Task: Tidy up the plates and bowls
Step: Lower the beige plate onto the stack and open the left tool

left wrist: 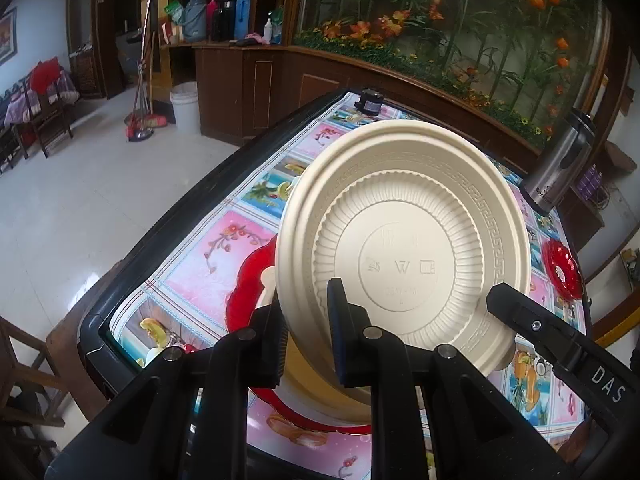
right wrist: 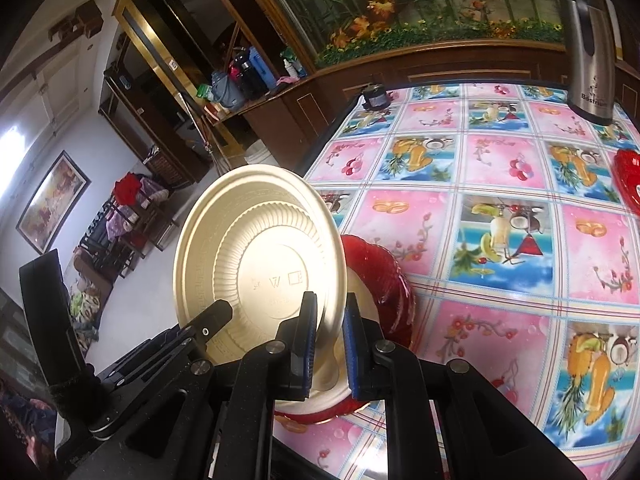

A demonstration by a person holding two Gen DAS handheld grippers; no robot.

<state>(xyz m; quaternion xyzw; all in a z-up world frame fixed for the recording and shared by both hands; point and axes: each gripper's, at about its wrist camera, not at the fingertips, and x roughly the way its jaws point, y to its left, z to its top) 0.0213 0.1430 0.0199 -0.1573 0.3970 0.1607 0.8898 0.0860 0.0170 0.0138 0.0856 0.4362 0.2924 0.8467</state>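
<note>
Fruit-and-flower patterned oilcloth covers the table [right wrist: 500,168], a steel thermos [right wrist: 588,44] standing at its far right. At the near left edge, a cream plate [left wrist: 404,240] is held on edge, underside showing, above a red dish [right wrist: 384,276] holding more cream ware. Both the left gripper [left wrist: 308,344] and the right gripper [right wrist: 328,344] pinch the plate's rim between their fingers. A smaller red dish [left wrist: 564,268] sits well apart, far right.

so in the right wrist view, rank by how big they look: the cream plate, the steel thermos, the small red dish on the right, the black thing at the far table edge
1. cream plate, though it is nearest the camera, held in the tool
2. steel thermos
3. small red dish, cut off by the frame edge, so unsure
4. black thing, farthest away
</note>
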